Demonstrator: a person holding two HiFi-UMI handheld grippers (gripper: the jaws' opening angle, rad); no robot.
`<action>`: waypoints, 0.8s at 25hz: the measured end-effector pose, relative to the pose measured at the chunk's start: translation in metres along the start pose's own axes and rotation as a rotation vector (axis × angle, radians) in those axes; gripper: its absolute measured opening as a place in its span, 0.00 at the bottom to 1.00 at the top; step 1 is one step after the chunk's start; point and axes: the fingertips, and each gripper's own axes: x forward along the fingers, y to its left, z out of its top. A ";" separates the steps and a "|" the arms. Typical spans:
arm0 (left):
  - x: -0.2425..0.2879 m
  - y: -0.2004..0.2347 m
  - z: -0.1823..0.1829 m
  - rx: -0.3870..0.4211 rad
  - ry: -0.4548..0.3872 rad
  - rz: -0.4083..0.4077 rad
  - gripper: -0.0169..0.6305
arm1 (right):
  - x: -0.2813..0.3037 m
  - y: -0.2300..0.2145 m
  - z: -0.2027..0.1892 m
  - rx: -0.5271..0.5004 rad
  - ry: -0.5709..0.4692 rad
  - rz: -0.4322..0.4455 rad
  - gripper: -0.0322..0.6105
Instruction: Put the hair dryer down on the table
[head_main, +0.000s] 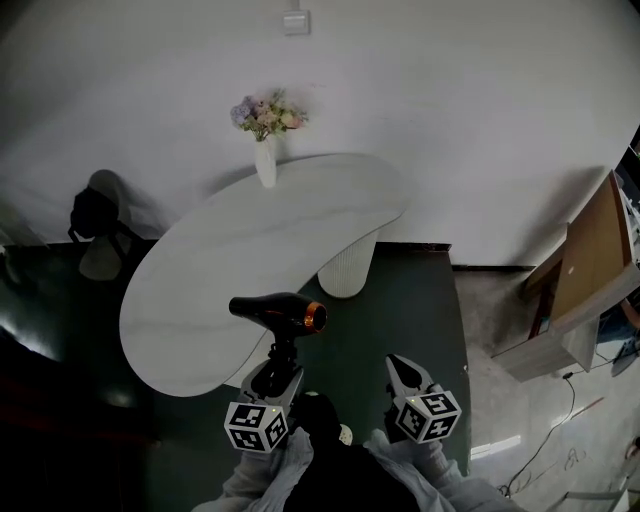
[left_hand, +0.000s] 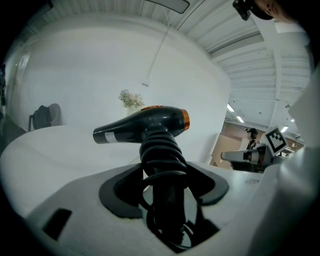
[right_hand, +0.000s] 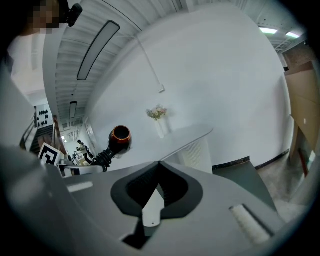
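Observation:
The black hair dryer (head_main: 275, 308) with an orange ring at its back hangs in the air over the near edge of the white curved table (head_main: 220, 250). Its nozzle points left. My left gripper (head_main: 278, 372) is shut on the dryer's handle, which has the black cord coiled round it (left_hand: 161, 150). In the left gripper view the dryer body (left_hand: 145, 124) stands upright above the jaws, with the table (left_hand: 50, 145) behind it. My right gripper (head_main: 398, 368) is off the table's right side over the floor, shut and holding nothing. From the right gripper view (right_hand: 159, 165) the dryer (right_hand: 119, 139) shows end-on at the left.
A white vase of flowers (head_main: 266, 160) stands at the table's far edge by the wall. A ribbed white pedestal (head_main: 345, 270) carries the table. A chair with a dark bag (head_main: 95, 215) is at the left, wooden boards (head_main: 590, 270) at the right. The floor is dark green.

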 end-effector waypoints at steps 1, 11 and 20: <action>0.007 0.002 0.001 -0.001 0.005 0.001 0.44 | 0.006 -0.003 -0.001 0.006 0.006 0.003 0.06; 0.111 0.042 0.045 0.025 0.026 0.007 0.44 | 0.089 -0.056 0.040 0.011 0.016 -0.002 0.06; 0.229 0.079 0.133 0.065 0.017 -0.025 0.44 | 0.192 -0.109 0.131 -0.073 -0.008 -0.045 0.06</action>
